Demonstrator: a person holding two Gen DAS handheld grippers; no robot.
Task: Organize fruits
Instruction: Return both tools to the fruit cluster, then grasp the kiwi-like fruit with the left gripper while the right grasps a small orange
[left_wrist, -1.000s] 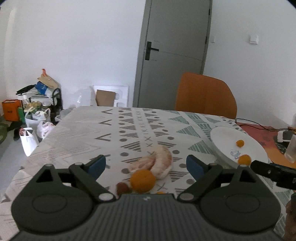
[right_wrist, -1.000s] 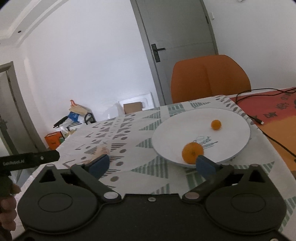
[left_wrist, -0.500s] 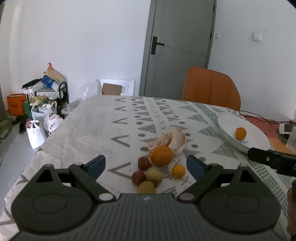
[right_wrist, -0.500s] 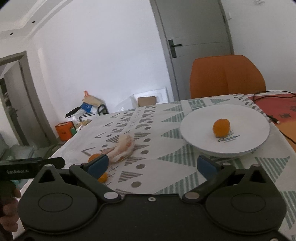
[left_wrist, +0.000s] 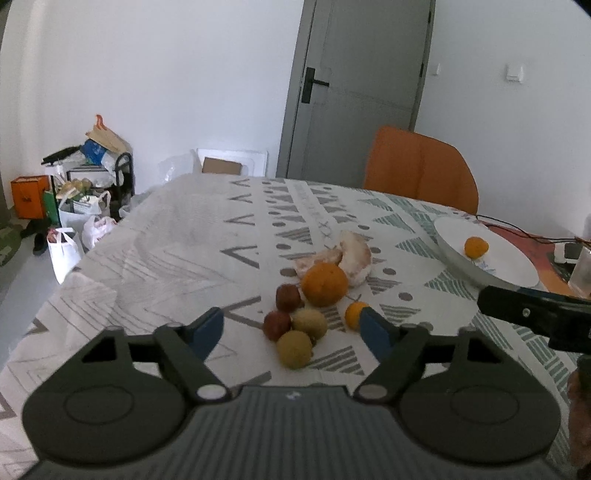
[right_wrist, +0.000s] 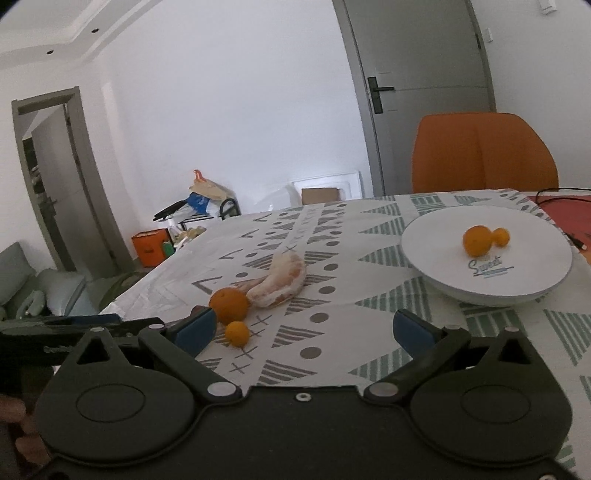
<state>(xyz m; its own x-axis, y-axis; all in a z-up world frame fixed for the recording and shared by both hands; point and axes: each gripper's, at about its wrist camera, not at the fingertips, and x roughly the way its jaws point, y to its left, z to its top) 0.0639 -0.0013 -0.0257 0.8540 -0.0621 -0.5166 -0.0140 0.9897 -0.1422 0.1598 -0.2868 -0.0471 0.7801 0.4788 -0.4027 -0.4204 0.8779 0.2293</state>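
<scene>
Your left hand-held gripper (left_wrist: 291, 328) hangs wide open and empty right over the loose fruit pile (left_wrist: 306, 306): two green-yellow fruits (left_wrist: 295, 349), two dark red ones (left_wrist: 277, 325), the big orange (left_wrist: 324, 284) and a peeled citrus piece (left_wrist: 351, 258) just behind it. The pile sits dead ahead between the fingers, toward the near edge of the tabletop (left_wrist: 166, 258). The small orange (left_wrist: 355, 314) lies just beside the right fingertip (left_wrist: 373, 330) there.

Your right hand-held gripper (right_wrist: 303, 328) is open and empty too, with bare cloth ahead of it. The plate (right_wrist: 436, 243) lies ahead and to its right, toward the right edge, carrying two oranges (right_wrist: 476, 242) that appear to touch.

The left is plainly nearer the pile; the right is nearer the plate. The citrus piece's long axis runs diagonally, curving away toward the far right.

Against a second ago: the left view showed only the orange and the citrus piece, close in; now the whole pile shows. The right view has swung off the plate, and the pile now shows at its left.
</scene>
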